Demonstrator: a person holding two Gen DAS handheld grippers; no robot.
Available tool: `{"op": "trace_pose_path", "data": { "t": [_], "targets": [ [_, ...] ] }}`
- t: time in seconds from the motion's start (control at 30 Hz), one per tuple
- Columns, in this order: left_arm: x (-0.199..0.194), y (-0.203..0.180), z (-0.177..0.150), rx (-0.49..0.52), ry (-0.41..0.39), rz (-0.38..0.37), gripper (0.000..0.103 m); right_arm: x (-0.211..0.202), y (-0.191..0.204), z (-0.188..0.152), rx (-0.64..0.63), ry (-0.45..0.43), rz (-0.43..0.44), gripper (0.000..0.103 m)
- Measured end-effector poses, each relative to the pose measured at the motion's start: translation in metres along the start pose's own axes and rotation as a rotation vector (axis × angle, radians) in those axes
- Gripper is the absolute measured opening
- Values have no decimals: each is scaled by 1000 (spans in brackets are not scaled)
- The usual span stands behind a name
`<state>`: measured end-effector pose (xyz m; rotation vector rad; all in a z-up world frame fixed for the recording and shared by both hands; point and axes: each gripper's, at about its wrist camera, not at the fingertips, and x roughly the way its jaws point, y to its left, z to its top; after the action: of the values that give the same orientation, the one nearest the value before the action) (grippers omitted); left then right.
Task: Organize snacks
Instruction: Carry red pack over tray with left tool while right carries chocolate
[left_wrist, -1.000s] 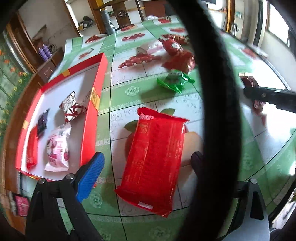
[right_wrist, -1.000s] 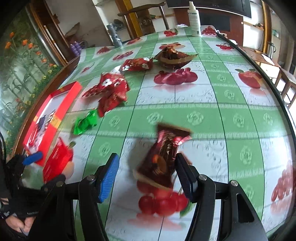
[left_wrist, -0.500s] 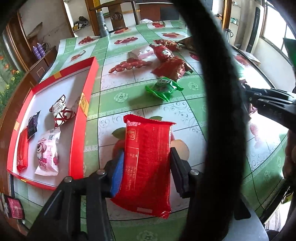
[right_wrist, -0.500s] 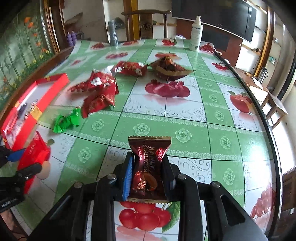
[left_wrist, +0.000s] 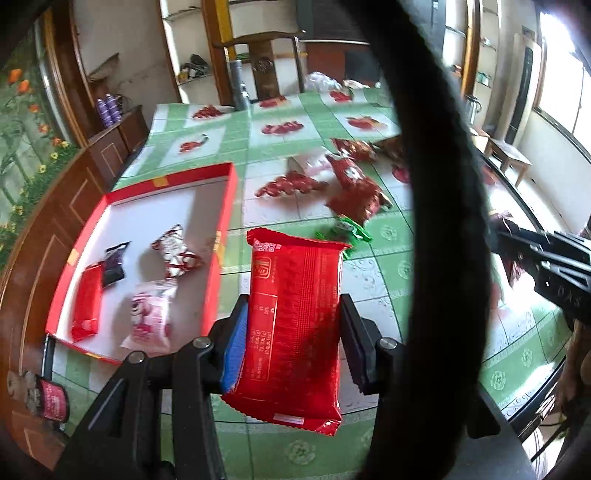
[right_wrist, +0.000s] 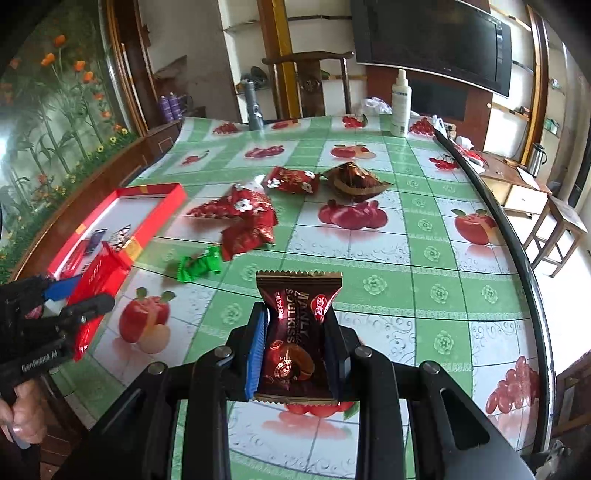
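1. The left gripper (left_wrist: 291, 332) was clamped on a red pack (left_wrist: 295, 325), its two fingers pressing the pack's long sides; the pack seemed lifted off the table (left_wrist: 388, 236).
2. The right gripper (right_wrist: 295, 347) was closed on a brown candy (right_wrist: 297, 332), wrapper end sticking up above the fingertips, also apparently raised above the table.
3. The landmark was the red tray (left_wrist: 221, 236), at the table's left edge. It already held four snacks: a pink pack (left_wrist: 149, 317), a red-and-white one (left_wrist: 176, 251), a dark one (left_wrist: 112, 264) and a small red one (left_wrist: 86, 308).
4. The red pack hung just right of the tray's near right corner. The brown candy was well to the tray's right.
5. Still loose on the table, right of the tray and beyond: a green candy (right_wrist: 199, 266), a heap of red packs (right_wrist: 243, 218) and a brown pouch (right_wrist: 352, 181).
6. Step in hand, as I judge it: both pickups done, carrying to the tray.
7. The next move would call for swinging the red pack left over the tray wall to bare floor behind the pink pack, then opening the fingers low; the candy would follow, keeping the two grippers from crossing.
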<state>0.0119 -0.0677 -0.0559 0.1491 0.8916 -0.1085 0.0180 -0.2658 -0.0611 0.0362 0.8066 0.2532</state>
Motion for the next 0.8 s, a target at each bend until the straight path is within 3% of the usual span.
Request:
{"op": "trace_pose_path", "data": {
  "t": [0.4,0.8],
  "targets": [
    [-8,29,-3,-74,-24,94,48,-2,27,-2,-22,3,94,28],
    [-5,54,-6,-130,-21,97,48,7,51,-1,-55,28,118,28]
  ]
}}
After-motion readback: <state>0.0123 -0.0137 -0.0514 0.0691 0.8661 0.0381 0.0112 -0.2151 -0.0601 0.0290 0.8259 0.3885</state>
